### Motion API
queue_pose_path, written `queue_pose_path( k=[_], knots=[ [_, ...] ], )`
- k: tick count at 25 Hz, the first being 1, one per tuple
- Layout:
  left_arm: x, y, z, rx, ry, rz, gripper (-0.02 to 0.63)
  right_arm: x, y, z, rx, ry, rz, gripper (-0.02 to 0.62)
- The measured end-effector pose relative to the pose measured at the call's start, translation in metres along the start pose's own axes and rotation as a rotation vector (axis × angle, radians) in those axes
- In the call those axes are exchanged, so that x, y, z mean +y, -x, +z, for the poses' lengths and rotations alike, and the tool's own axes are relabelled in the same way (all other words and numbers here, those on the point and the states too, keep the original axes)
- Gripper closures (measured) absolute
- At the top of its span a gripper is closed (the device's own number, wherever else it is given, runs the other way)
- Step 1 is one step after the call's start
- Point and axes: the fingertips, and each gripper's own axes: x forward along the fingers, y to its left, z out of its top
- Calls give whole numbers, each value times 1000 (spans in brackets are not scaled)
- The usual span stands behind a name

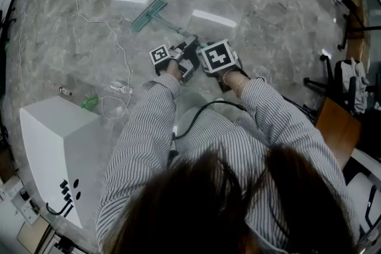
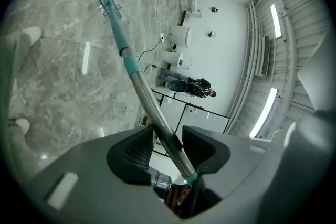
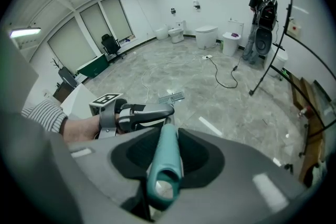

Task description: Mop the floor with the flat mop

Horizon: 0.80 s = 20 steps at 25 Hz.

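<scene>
Overhead and both close gripper views seemingly share the mop (image 1: 150, 13).

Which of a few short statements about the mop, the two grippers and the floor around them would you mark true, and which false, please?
1. The left gripper is shut on the mop's metal pole. True.
2. The right gripper is open and empty. False: its jaws clamp the teal handle end.
3. The mop head lies on the floor ahead of the person, beyond both grippers. True.
4. The white box stands on the person's right. False: it stands on their left.
</scene>
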Motion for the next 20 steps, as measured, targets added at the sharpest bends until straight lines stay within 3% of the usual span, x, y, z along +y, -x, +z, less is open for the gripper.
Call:
queue_pose_path(
  k=[8, 13, 17, 20],
  knots=[
    [48, -10, -145, 35, 8, 7, 431, -43, 77, -125, -26, -29, 11, 483],
    [97, 4, -214, 82, -25, 66, 436, -46, 115, -203, -15, -71, 44, 483],
    [92, 10, -271, 94, 67, 50, 442, -47, 147, -240, -10, -103, 62, 482],
    [105, 12, -297, 136, 76, 79, 442, -52, 169, -258, -4, -123, 68, 482]
  ],
)
